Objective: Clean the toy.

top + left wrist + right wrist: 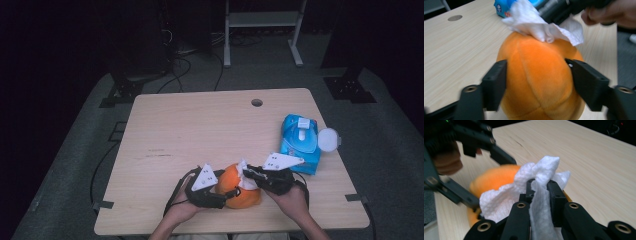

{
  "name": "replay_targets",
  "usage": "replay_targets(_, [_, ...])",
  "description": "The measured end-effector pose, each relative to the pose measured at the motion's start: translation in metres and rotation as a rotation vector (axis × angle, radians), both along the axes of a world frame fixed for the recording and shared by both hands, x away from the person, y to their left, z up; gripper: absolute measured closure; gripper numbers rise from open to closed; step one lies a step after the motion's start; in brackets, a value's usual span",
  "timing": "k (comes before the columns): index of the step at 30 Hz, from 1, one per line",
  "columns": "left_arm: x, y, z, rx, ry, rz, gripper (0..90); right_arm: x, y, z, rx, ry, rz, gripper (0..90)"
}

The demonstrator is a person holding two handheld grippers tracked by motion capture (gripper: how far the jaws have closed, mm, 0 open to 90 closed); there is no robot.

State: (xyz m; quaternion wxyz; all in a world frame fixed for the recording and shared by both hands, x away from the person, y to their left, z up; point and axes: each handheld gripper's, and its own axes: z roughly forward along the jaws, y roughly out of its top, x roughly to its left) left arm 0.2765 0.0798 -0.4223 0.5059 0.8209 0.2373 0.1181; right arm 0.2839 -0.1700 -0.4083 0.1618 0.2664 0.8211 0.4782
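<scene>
wooden table (pixel 200 130), hand-held gripper (pixel 541 185) clamping tissue (pixel 541 173)

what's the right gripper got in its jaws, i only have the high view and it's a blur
Observer: The right gripper is shut on a white tissue; the right gripper view shows it pinched between the jaws.
Operator: is the tissue on the orange toy
Observer: Yes. In the left gripper view the tissue is pressed onto the top of the orange plush.
Operator: left gripper holding the plush?
Observer: The left gripper has one jaw on each side of the plush, both touching its fabric.
Operator: plush lifted or down
Observer: Down: its base sits on the table in the left gripper view.
</scene>
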Motion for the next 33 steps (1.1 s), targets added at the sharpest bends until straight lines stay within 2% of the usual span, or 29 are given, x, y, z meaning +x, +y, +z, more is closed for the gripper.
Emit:
replay_targets(1, [0.001, 0.0, 0.001, -0.001, 0.009, 0.01, 16.8, -0.003, 0.001, 0.002, -0.011, -0.015, -0.002, 80.5])
replay_targets(3, [0.001, -0.002, -0.002, 0.005, 0.0, 0.003, 19.0, -0.007, 0.005, 0.006, 0.015, -0.004, 0.032, 80.5])
replay_targets(5, [-0.005, -0.007, -0.004, 0.047, -0.048, -0.027, 27.2, -0.01, 0.019, 0.007, 0.018, -0.002, 0.073, 80.4])
replay_targets(7, [-0.011, -0.01, -0.002, 0.094, -0.095, -0.042, 31.1, -0.01, 0.028, 0.007, 0.0, -0.015, 0.084, 80.4])
replay_targets(9, [-0.012, -0.009, -0.002, 0.103, -0.115, -0.058, 33.0, -0.008, 0.028, 0.01, -0.006, -0.025, 0.072, 80.4])
replay_targets(12, [-0.015, -0.008, -0.003, 0.119, -0.134, -0.069, 32.9, 0.0, 0.013, 0.009, -0.006, -0.019, -0.003, 80.4])
replay_targets(13, [-0.014, -0.007, -0.002, 0.112, -0.129, -0.065, 31.7, 0.003, 0.005, 0.006, 0.006, -0.001, -0.02, 80.4])
replay_targets(15, [-0.01, -0.007, 0.0, 0.082, -0.095, -0.046, 21.8, 0.003, -0.003, 0.001, 0.031, 0.033, -0.029, 80.5])
replay_targets(17, [-0.006, -0.008, 0.003, 0.032, -0.049, -0.02, 12.9, -0.002, 0.002, 0.002, 0.035, 0.021, -0.015, 80.5])
replay_targets(18, [-0.005, -0.008, 0.002, 0.026, -0.041, -0.017, 14.5, -0.004, 0.007, 0.004, 0.055, 0.03, 0.016, 80.5])
replay_targets(19, [-0.006, -0.01, 0.0, 0.063, -0.052, -0.021, 17.7, -0.007, 0.013, 0.004, 0.064, 0.032, 0.044, 80.4])
replay_targets(20, [-0.008, -0.009, -0.002, 0.094, -0.078, -0.026, 22.4, -0.008, 0.018, 0.005, 0.047, 0.018, 0.056, 80.4])
replay_targets(21, [-0.007, -0.007, -0.004, 0.087, -0.081, -0.029, 24.8, -0.009, 0.022, 0.005, 0.024, 0.004, 0.057, 80.4])
replay_targets(22, [-0.006, -0.003, -0.005, 0.07, -0.063, -0.027, 26.5, -0.008, 0.021, 0.004, 0.021, 0.002, 0.056, 80.4])
replay_targets(24, [-0.004, 0.001, -0.006, 0.077, -0.063, -0.021, 29.2, -0.004, 0.013, 0.001, 0.036, 0.023, 0.033, 80.4])
replay_targets(27, [-0.001, 0.007, -0.01, 0.055, -0.034, -0.008, 30.1, -0.002, -0.002, -0.005, 0.012, 0.021, -0.026, 80.5])
replay_targets(29, [0.002, 0.01, -0.011, 0.051, -0.024, 0.002, 29.8, -0.004, -0.008, -0.005, 0.012, 0.027, -0.043, 80.5])
replay_targets(31, [0.003, 0.011, -0.012, 0.04, -0.015, 0.009, 29.4, -0.008, -0.006, -0.003, 0.036, 0.036, -0.02, 80.5])
replay_targets(33, [0.004, 0.013, -0.013, 0.045, -0.011, 0.011, 29.1, -0.012, 0.006, -0.004, 0.042, 0.031, 0.04, 80.4])
